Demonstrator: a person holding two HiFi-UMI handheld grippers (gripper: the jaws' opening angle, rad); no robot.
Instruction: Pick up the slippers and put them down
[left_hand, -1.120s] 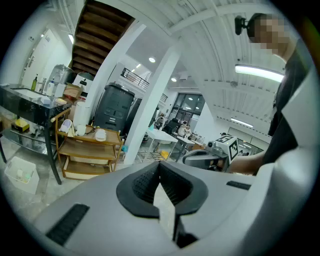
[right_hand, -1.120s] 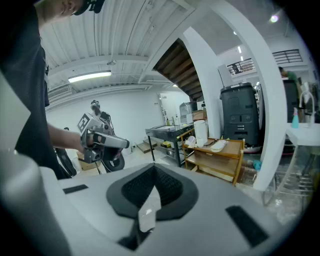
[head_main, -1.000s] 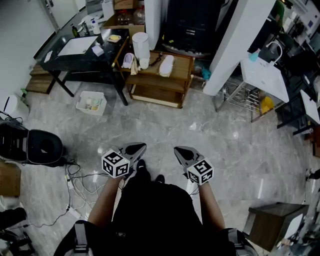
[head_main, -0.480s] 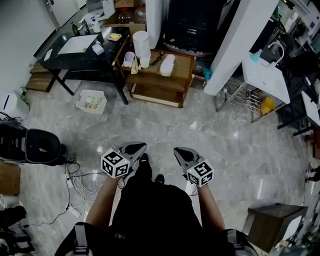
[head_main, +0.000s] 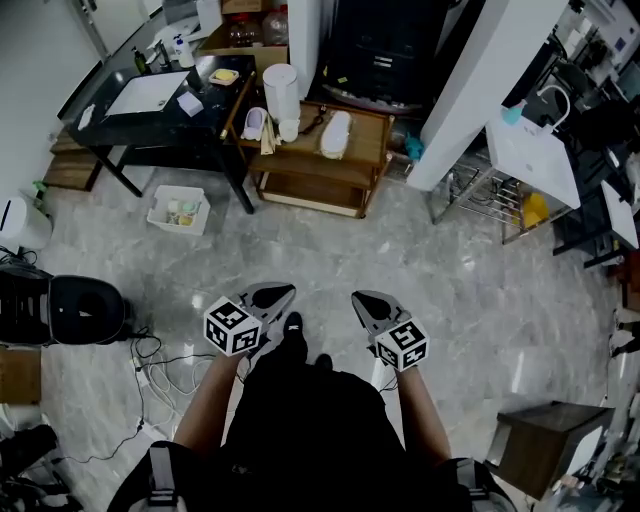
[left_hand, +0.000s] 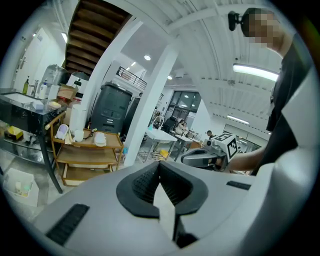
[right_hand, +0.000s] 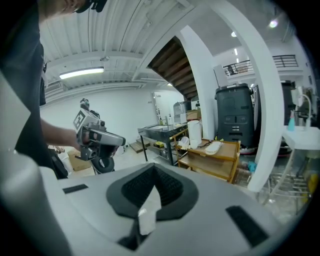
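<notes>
The grey marble floor (head_main: 330, 250) spreads out on the near side of the wooden shelf (head_main: 366, 142), and that is where you are standing, well apart from the shelf and facing it. A white column (head_main: 480, 90) rises just to the right of the shelf. A black table (head_main: 205, 122) stands against its left end. A white cylinder (head_main: 281, 88) stands at the shelf's back left corner, and a small white crate (head_main: 180, 208) sits on the floor off the shelf's left front, beside the table's legs.

Your left gripper (head_main: 278, 292) and right gripper (head_main: 362, 298) hang side by side over the floor in front of your body, both pointing toward the shelf. Each has its jaws pressed together with nothing between them.

One white slipper (head_main: 333, 130) lies on the top board of the shelf, near the middle. A pale lilac piece (head_main: 256, 121) leans at the shelf's left end beside the cylinder. I cannot tell whether that is the other slipper.
</notes>
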